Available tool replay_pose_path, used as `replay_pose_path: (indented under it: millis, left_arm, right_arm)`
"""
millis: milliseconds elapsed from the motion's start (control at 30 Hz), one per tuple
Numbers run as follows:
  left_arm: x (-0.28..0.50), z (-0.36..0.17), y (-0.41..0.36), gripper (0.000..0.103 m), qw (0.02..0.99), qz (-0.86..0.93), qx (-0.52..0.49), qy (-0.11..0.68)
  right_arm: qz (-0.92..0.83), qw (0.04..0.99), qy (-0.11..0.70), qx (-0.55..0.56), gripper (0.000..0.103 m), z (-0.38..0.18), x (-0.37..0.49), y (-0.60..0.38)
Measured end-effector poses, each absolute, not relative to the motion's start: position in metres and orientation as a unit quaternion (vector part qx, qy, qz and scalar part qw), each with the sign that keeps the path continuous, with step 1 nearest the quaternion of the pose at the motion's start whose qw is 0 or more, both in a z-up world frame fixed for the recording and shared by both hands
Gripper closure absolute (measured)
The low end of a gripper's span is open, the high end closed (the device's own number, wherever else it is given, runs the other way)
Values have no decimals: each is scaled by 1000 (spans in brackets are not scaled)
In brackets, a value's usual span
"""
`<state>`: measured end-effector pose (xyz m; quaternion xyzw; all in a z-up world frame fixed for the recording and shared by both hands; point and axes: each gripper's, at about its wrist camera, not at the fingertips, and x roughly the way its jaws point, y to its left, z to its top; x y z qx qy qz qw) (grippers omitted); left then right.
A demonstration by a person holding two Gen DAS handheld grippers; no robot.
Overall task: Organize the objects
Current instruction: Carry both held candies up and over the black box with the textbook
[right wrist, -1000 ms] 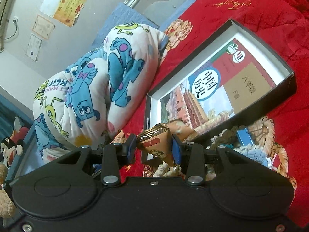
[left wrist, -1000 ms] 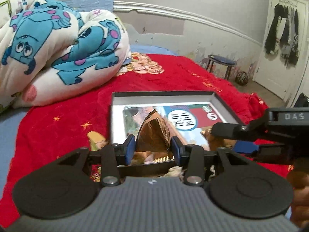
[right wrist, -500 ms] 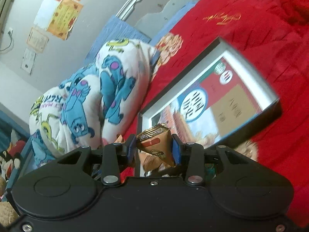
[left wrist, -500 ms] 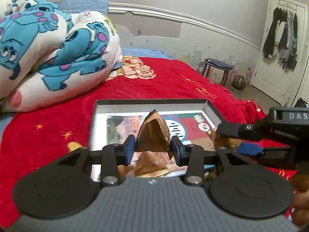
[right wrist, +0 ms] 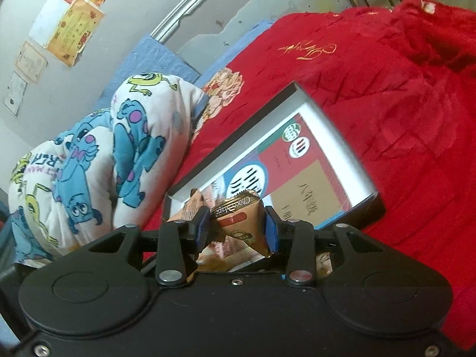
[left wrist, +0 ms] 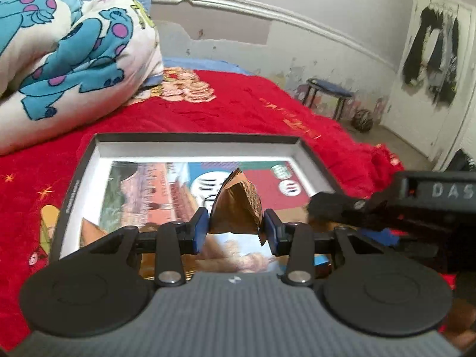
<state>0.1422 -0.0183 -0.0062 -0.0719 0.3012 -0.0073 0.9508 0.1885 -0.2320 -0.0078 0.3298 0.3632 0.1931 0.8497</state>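
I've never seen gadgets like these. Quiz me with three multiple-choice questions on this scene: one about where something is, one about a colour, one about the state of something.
1. Where does the book lie?
A. inside the shallow box
B. on the stool
C. under the quilt

2. What colour is the bedspread?
A. green
B. red
C. black

3. How is the left tool?
A. wide open and empty
B. shut on a snack packet
C. gripping the book

Answers:
1 A: the book sits within the walls of the shallow box.
2 B: the bedspread is red.
3 B: the left tool pinches a brown snack packet between its blue pads.
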Motion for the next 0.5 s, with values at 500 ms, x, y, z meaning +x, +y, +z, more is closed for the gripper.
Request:
replay_pose_path:
  millis: [500]
  left_arm:
    - [144,-20,-16,58,947,27,-26,320]
  right_arm:
    - [130,869,338,338,65,-37,205,-234]
